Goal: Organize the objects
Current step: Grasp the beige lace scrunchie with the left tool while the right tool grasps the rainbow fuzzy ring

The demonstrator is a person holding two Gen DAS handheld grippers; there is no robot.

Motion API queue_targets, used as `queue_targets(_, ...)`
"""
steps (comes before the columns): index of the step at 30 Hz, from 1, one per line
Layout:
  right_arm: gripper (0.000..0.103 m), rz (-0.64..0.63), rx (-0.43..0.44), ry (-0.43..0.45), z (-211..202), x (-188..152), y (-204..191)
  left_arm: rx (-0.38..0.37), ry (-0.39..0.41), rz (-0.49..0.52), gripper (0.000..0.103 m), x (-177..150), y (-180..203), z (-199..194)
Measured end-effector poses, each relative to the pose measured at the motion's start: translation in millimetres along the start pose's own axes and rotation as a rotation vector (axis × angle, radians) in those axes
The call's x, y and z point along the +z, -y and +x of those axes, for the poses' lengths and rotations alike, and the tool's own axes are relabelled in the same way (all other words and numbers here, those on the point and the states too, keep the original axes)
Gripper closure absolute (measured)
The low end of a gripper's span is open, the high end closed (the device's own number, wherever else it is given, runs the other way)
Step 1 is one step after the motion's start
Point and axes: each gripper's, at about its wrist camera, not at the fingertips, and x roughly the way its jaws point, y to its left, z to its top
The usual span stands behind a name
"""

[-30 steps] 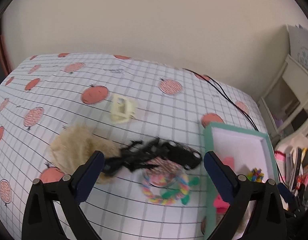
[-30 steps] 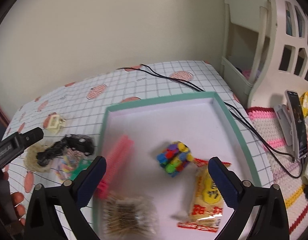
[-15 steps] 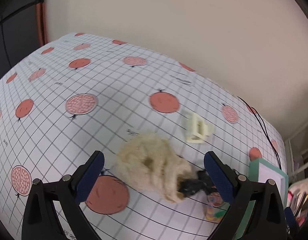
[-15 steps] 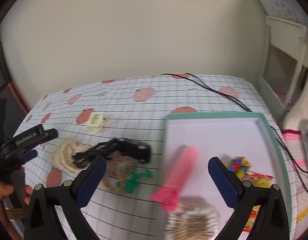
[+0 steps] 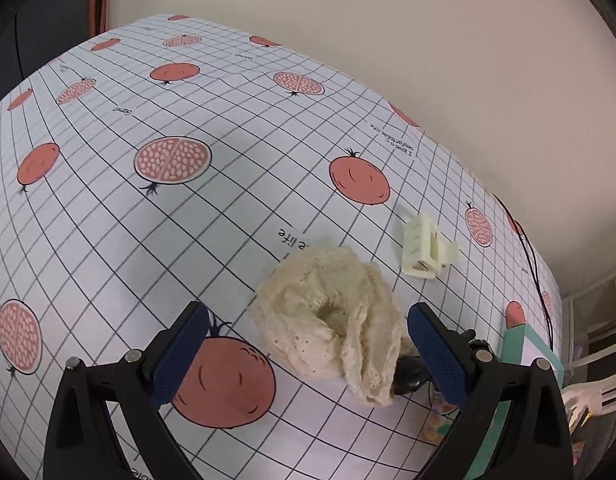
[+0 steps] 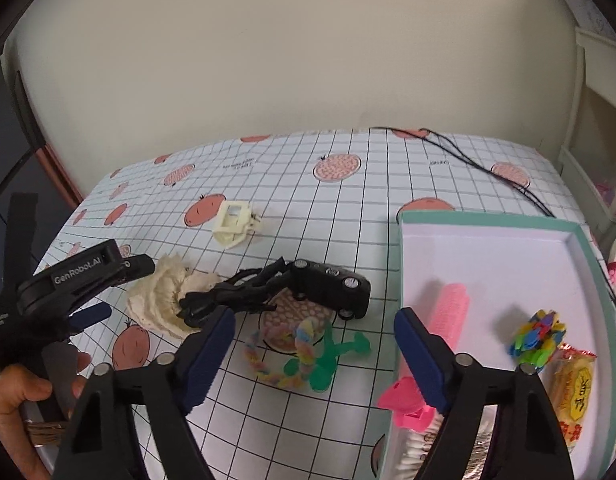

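My left gripper [image 5: 308, 350] is open and empty, its jaws on either side of a cream lace scrunchie [image 5: 331, 320] lying on the tablecloth. A cream hair claw [image 5: 423, 250] lies beyond it. In the right wrist view my right gripper [image 6: 313, 354] is open and empty, above a pastel braided ring [image 6: 292, 356] and a green toy [image 6: 327, 358]. A black toy car [image 6: 327, 288] and a black claw clip [image 6: 236, 292] lie just past them. The left gripper [image 6: 92, 292] hovers at the scrunchie [image 6: 164, 296]. The teal-rimmed tray [image 6: 487, 220] holds a pink comb [image 6: 447, 316], a colourful block ball [image 6: 537, 336] and a snack pack [image 6: 573, 384].
A black cable [image 6: 475, 168] runs over the table's far right corner. A white shelf unit [image 6: 595, 120] stands to the right. The wall is close behind the table. The pomegranate-print tablecloth [image 5: 188, 208] stretches to the left of the scrunchie.
My left gripper has swung left and come down closer, so the scrunchie now sits between its jaws. My right gripper has swung left from over the tray to over the braided ring.
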Motion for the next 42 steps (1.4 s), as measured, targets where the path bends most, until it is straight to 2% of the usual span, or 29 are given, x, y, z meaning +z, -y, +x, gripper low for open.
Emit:
queue_targets(9,0.037,0.0,0.019,-0.04,15,-4,-2,-0.026,-0.013,0.034,0.004,-2,6,7)
queue_targets(12,0.049,-0.002,0.019,-0.057,20,-6,-4,-0.013,-0.019,0.05,0.004,-3,7,11)
queue_targets(14,0.052,0.0,0.024,-0.067,24,-7,-3,-0.013,-0.022,0.056,0.004,-4,7,13)
queue_targets(15,0.053,0.002,0.026,-0.07,25,-8,-3,-0.014,-0.023,0.059,0.005,-4,7,14)
queue_targets(17,0.056,0.004,0.027,-0.072,26,-7,-3,-0.018,-0.031,0.064,0.015,-4,8,16)
queue_targets(21,0.071,0.002,0.025,-0.081,27,-8,-3,-0.032,-0.049,0.06,0.018,-6,7,21)
queue_targets(25,0.089,-0.003,0.028,-0.094,29,-9,-4,-0.039,-0.062,0.055,0.03,-7,6,25)
queue_targets(26,0.091,-0.001,0.028,-0.094,29,-9,-3,-0.039,-0.064,0.055,0.035,-8,5,25)
queue_targets(31,0.093,0.013,0.045,-0.095,28,-9,-1,-0.05,-0.077,0.065,0.047,-10,7,27)
queue_targets(35,0.093,0.02,0.052,-0.085,25,-8,0,-0.066,-0.087,0.078,0.061,-11,10,29)
queue_targets(42,0.093,0.027,0.076,-0.049,15,-3,0,-0.058,-0.077,0.1,0.074,-10,14,28)
